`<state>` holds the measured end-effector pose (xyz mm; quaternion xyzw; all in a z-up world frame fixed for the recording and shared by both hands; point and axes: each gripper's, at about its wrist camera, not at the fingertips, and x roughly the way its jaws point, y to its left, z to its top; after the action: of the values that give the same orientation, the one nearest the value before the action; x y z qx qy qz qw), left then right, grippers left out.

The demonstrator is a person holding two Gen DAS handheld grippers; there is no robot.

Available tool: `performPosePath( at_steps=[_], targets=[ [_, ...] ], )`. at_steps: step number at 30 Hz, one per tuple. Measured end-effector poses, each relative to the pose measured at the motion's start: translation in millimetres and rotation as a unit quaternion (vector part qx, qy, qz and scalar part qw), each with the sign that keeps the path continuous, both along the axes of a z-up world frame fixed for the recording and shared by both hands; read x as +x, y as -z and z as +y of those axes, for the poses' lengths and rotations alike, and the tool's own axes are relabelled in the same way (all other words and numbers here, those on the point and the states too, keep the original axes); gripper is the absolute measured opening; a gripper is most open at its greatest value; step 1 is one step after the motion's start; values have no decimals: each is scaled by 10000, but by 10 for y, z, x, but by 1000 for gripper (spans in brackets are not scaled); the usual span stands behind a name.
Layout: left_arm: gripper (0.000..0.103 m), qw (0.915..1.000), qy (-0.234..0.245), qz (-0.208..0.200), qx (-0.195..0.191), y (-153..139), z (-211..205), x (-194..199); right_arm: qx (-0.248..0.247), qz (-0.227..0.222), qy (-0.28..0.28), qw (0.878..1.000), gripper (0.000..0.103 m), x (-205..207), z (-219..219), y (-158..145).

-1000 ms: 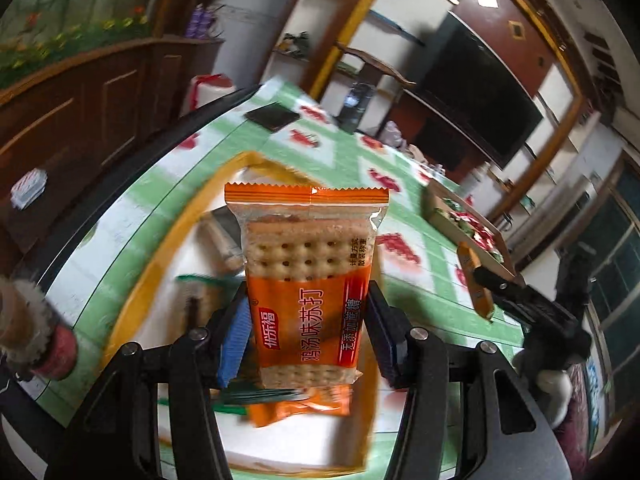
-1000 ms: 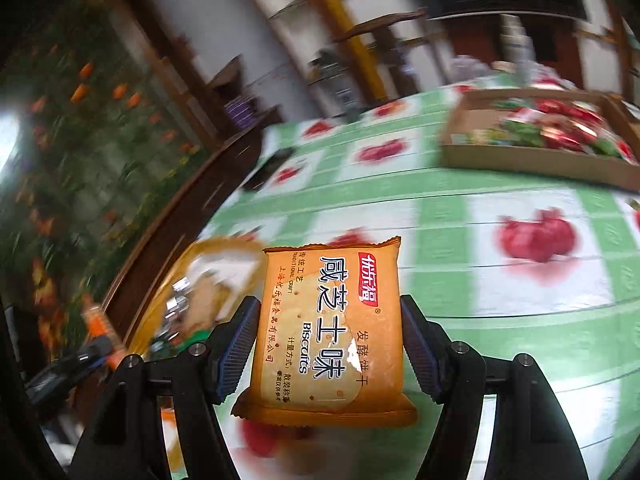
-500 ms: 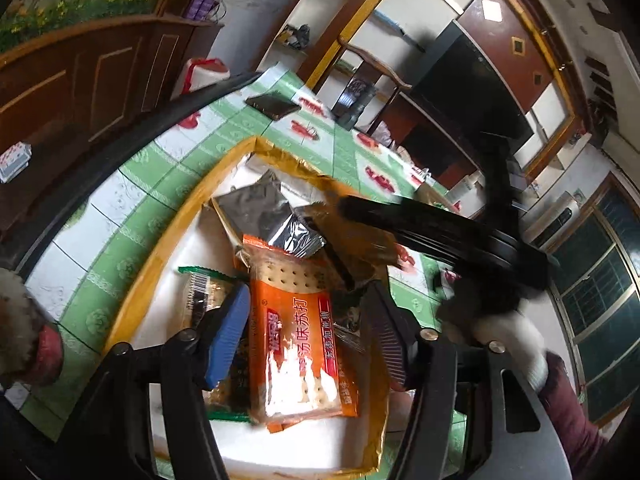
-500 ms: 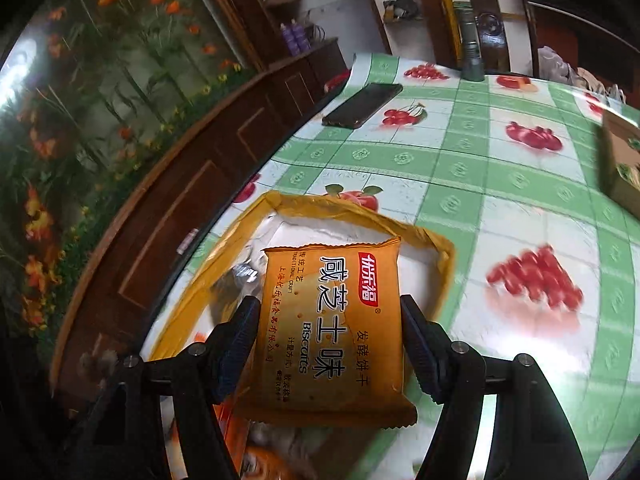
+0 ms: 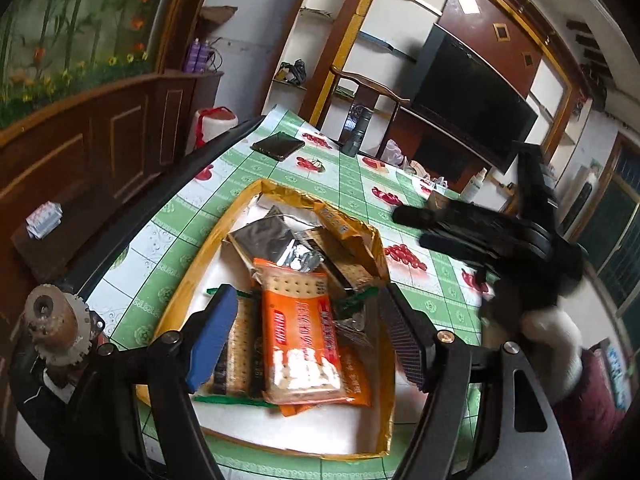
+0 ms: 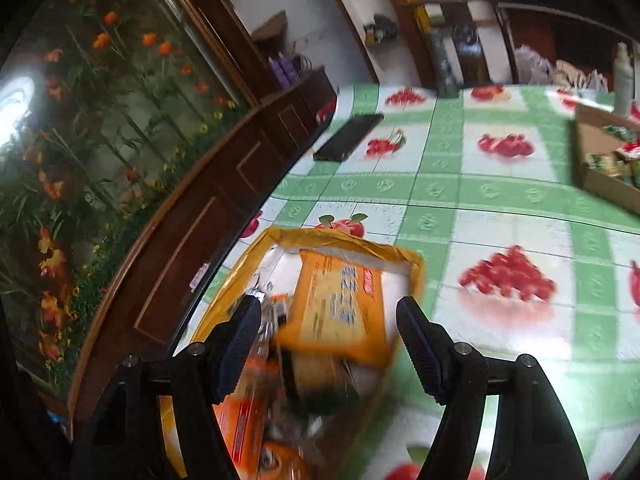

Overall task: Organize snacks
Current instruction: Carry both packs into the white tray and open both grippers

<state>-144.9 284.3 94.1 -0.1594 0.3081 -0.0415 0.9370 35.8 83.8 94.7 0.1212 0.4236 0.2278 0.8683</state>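
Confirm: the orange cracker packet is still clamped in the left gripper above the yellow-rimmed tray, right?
Not clamped. The left wrist view shows the left gripper open, its jaws having just been opening, and the orange cracker packet lying loose in the yellow-rimmed tray.

A shallow yellow-rimmed tray with a white floor sits on the bench and holds a loose heap of snack packets. An orange cracker pack lies flat on top, face up, over brown biscuit packs and a silver foil pack. A yellow-orange biscuit pack, blurred, lies tilted across the tray's far end.
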Motion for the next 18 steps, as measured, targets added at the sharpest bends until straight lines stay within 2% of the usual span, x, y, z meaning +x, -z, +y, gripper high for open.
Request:
performPosePath(
  at_steps=[2, 6, 8, 10, 13, 15, 18],
  targets=[
    [76, 9998, -57, -75, 176, -44, -90, -38, -23, -167, 102, 9998, 73, -289, -135, -58],
    [85, 9953, -461, -222, 820, -160, -360, -120, -202, -636, 436, 9968, 77, -888, -370, -84],
    [91, 9911, -702, -175, 1121, -187, -506, -123, -333, -858, 615, 9939, 77, -1157, -479, -60],
    [92, 9883, -791, -45, 1302, -180, -621, -92, -406, -958, 920, 9903, 78, -1381, -614, 10],
    [92, 9891, -676, 110, 1306, -148, -757, -56, -418, -944, 1307, 9860, 78, -1571, -812, 96],
    [92, 9901, -606, 221, 1246, -121, -820, -35, -431, -948, 1382, 9849, 78, -1634, -876, 117],
    [92, 9882, -579, 348, 1373, -96, -934, -30, -515, -1076, 1367, 9834, 80, -1720, -903, 131]
  ],
)
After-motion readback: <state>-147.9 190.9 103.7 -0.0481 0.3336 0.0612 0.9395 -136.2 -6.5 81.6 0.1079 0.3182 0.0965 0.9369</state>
